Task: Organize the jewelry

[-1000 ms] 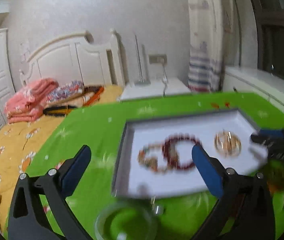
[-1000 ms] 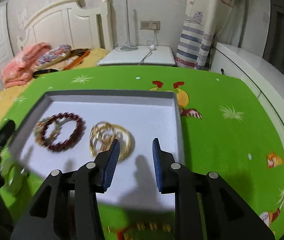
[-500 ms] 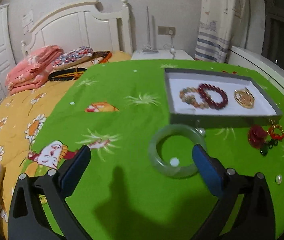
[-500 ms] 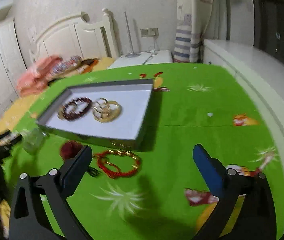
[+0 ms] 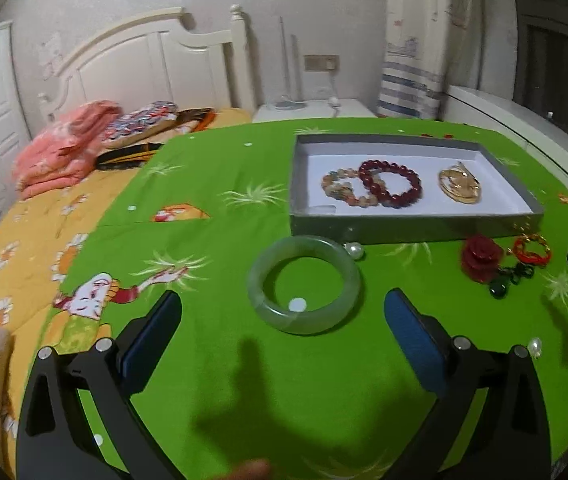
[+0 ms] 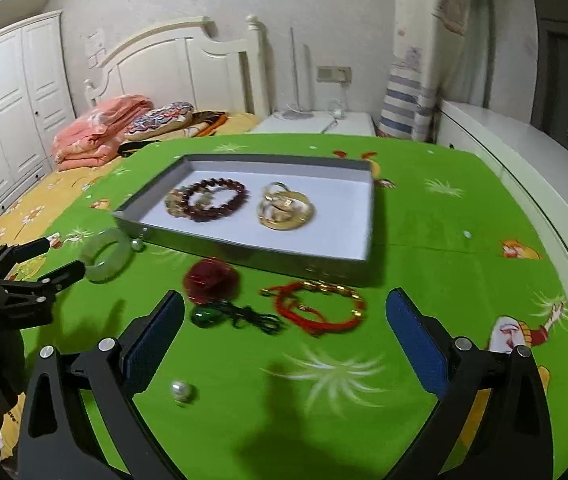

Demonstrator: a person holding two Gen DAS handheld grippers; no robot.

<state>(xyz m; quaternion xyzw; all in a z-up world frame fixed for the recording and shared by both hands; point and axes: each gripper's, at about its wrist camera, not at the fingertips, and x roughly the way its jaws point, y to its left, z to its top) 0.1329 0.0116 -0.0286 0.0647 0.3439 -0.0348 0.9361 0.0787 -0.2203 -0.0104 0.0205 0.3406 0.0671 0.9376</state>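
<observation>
A grey tray (image 5: 412,227) (image 6: 243,250) on the green cloth holds a dark red bead bracelet (image 5: 390,178) (image 6: 219,199), a pale bead bracelet (image 5: 338,186) and gold jewelry (image 5: 460,188) (image 6: 286,210). In front of the tray lie a pale green bangle (image 5: 304,284) (image 6: 107,255), a red rose piece (image 5: 482,258) (image 6: 211,278), a red cord bracelet (image 6: 318,306) (image 5: 532,249), a dark green pendant (image 6: 207,316) and loose pearls (image 6: 181,391). My left gripper (image 5: 284,334) is open and empty just short of the bangle. My right gripper (image 6: 284,334) is open and empty over the cord bracelet.
A bed with a yellow flowered sheet (image 5: 23,240), folded pink blankets (image 5: 67,144) and a white headboard lies to the left. A white nightstand (image 6: 316,124) stands behind the table. A white ledge (image 6: 524,152) runs along the right edge. A wardrobe (image 6: 11,96) is far left.
Both grippers have pulled back from the tray toward the table's front. The right gripper's jaws have opened wide. The left gripper now faces the green bangle.
</observation>
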